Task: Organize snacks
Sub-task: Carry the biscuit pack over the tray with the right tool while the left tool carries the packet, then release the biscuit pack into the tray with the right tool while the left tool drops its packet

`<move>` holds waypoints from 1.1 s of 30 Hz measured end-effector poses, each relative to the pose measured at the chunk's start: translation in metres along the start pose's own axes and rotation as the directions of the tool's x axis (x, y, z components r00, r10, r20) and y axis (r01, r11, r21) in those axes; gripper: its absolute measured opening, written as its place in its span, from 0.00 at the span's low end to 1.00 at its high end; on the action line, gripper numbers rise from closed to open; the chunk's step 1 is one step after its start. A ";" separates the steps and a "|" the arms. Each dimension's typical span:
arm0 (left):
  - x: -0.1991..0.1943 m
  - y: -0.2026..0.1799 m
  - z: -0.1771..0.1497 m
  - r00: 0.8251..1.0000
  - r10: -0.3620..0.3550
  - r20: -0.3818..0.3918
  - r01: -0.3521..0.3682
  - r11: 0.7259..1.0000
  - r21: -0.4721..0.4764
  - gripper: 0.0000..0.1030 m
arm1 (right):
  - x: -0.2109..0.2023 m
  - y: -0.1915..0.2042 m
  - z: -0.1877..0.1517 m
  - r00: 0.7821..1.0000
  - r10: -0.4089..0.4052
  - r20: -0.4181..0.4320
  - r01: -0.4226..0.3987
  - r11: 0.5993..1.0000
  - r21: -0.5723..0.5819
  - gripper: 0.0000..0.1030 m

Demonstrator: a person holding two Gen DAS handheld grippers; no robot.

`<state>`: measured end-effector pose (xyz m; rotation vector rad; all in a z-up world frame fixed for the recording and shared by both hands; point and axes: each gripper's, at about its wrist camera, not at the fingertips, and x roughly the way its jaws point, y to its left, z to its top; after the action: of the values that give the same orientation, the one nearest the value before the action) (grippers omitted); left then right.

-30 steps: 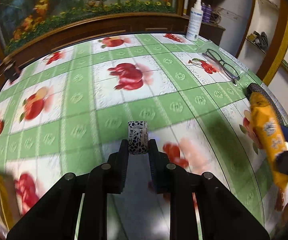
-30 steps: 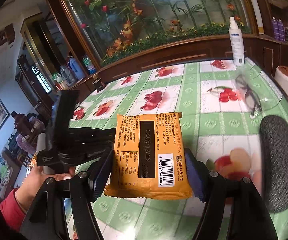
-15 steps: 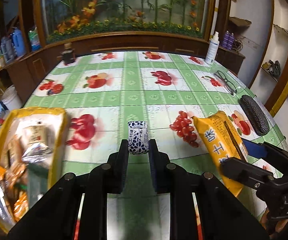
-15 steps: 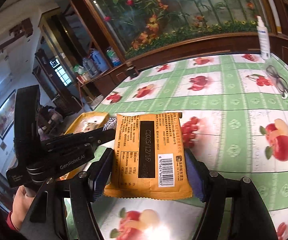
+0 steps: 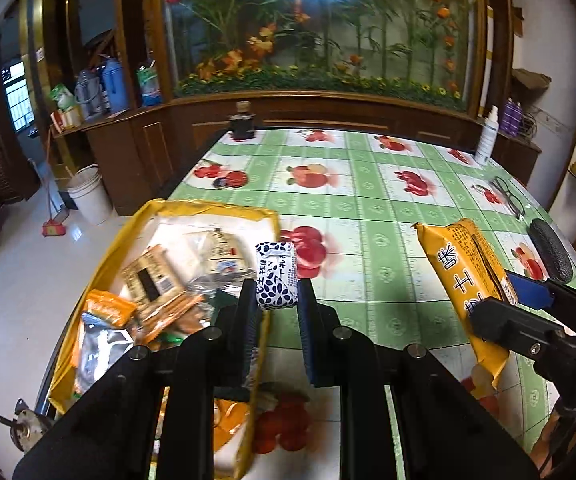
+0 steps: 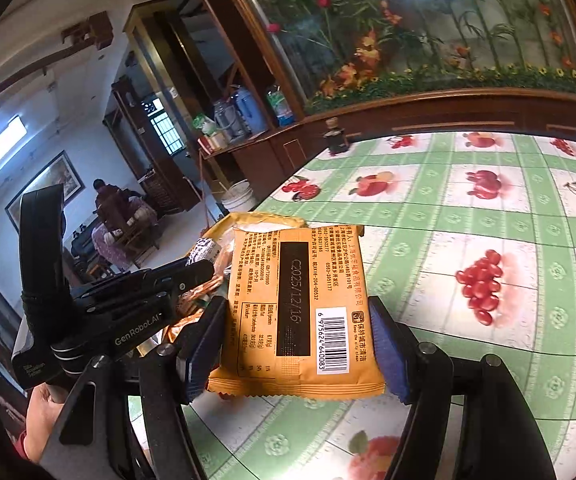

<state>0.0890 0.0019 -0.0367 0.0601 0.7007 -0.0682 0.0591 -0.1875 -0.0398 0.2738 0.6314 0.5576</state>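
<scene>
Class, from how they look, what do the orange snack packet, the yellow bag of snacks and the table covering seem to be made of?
Orange snack packet: probably plastic film, matte; crimped serrated bottom edge, printed barcode.
Yellow bag: likely thin glossy plastic; its rim crumples and shines, and the inside looks pale.
Table covering: seemingly vinyl or oilcloth; smooth printed fruit squares with a soft sheen, lying flat.

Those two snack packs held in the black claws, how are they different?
The small white packet with dark blue spots is much smaller than the flat orange packet. The left gripper pinches the small one narrowly; the right gripper spans the orange one's width. Both are sealed and held above the table.
</scene>
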 end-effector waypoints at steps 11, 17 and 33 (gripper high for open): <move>-0.010 0.046 -0.005 0.999 0.049 0.025 -0.047 0.997 -0.067 0.17 | 0.042 0.043 0.006 0.998 0.048 -0.044 -0.050 0.997 -0.053 0.68; -0.006 0.073 -0.009 0.997 0.081 0.012 -0.079 0.991 -0.111 0.17 | 0.071 0.062 0.014 0.996 0.063 -0.068 -0.069 0.994 -0.087 0.68; 0.027 0.110 -0.034 0.992 0.087 -0.089 -0.102 0.980 -0.170 0.17 | 0.172 0.088 0.024 0.984 0.061 -0.170 -0.083 0.989 -0.126 0.68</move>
<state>0.0970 0.1134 -0.0761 -0.0722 0.7815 0.0874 0.1533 -0.0197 -0.0688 0.1265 0.7437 0.6943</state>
